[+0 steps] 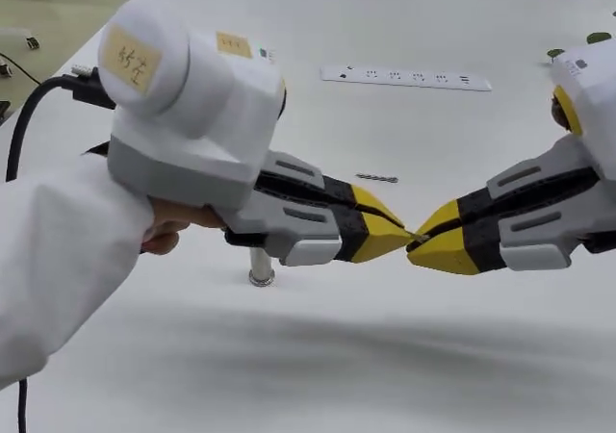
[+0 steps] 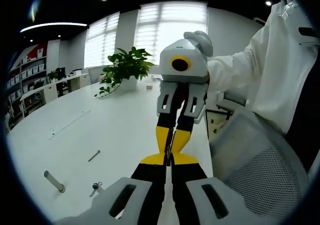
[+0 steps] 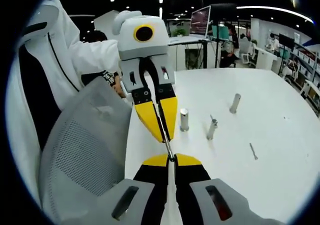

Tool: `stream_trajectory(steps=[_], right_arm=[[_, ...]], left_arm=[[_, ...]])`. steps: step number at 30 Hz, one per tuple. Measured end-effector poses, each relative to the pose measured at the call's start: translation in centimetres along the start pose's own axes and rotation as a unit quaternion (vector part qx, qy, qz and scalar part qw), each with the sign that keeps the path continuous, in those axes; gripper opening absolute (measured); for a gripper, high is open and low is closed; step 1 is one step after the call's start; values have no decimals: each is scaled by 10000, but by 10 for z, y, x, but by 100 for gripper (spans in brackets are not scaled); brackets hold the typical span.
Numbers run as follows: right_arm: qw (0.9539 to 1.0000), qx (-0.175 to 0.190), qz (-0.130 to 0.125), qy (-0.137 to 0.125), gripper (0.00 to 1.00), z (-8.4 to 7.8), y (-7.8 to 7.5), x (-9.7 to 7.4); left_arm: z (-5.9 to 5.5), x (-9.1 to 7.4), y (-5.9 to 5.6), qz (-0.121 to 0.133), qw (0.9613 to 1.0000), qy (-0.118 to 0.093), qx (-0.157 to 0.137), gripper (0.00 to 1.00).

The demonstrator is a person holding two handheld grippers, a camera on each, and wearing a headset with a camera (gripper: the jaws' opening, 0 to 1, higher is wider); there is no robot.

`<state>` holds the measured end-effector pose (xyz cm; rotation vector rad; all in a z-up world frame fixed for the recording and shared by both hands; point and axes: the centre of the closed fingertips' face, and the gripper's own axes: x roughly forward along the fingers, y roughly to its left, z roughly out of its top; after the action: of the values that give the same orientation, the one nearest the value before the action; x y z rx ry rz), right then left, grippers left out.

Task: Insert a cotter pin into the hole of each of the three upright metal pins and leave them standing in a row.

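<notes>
My left gripper (image 1: 399,238) and right gripper (image 1: 420,247) meet tip to tip above the white table (image 1: 318,356). A thin cotter pin (image 3: 165,137) runs between them, and both sets of jaws look shut on it. In the right gripper view, my own jaw tips (image 3: 171,159) hold its near end and the left gripper (image 3: 162,134) its far end. Beyond stand three upright metal pins (image 3: 184,120) (image 3: 212,129) (image 3: 234,103); the middle one has something thin at its top. One upright pin (image 1: 261,265) shows below the left gripper. A loose cotter pin (image 1: 376,177) lies on the table.
A white power strip (image 1: 404,77) lies at the far side of the table. A grey mesh chair (image 3: 85,155) stands at the table's near edge. A potted plant (image 2: 125,67) sits at one end of the table.
</notes>
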<state>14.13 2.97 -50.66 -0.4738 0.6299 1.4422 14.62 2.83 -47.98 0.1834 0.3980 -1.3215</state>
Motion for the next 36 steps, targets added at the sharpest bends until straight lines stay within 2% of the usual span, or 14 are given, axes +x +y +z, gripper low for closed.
stream_trajectory(steps=[3,6,8,16,18,21,23,25,28,30,32,36], right_arm=[[10000,-25,45,6,0,0,2,-1],[9998,49,160,64,0,-2,7,-1],[9997,57,205,111,0,-3,9,-1],[9995,-12,263,186,0,-6,15,-3],[9994,46,259,217,0,-8,15,-2],[9992,76,240,316,0,-12,15,1],[9990,123,221,375,0,-14,16,3],[9988,125,142,441,0,-16,13,4],[9985,168,12,527,0,-18,8,6],[9978,262,-44,613,0,-21,6,8],[9973,232,-39,703,0,-23,6,10],[9960,162,-127,866,0,-27,2,16]], left_arm=[[-3,0,-1,-49,10000,65,57,0],[-5,0,-5,-132,9995,177,226,0],[-4,3,-10,-153,9994,181,267,0],[-12,1,-5,-40,9989,266,382,6],[-14,-1,-2,56,9987,311,409,12],[-13,-3,3,181,9984,260,477,26],[-16,-7,8,311,9974,316,573,36],[-20,-14,16,442,9970,376,517,44],[-31,-26,33,757,9944,557,482,45],[-42,-34,39,848,9928,767,369,40],[-48,-39,44,941,9909,874,414,35],[-56,-46,50,1064,9891,941,390,36]])
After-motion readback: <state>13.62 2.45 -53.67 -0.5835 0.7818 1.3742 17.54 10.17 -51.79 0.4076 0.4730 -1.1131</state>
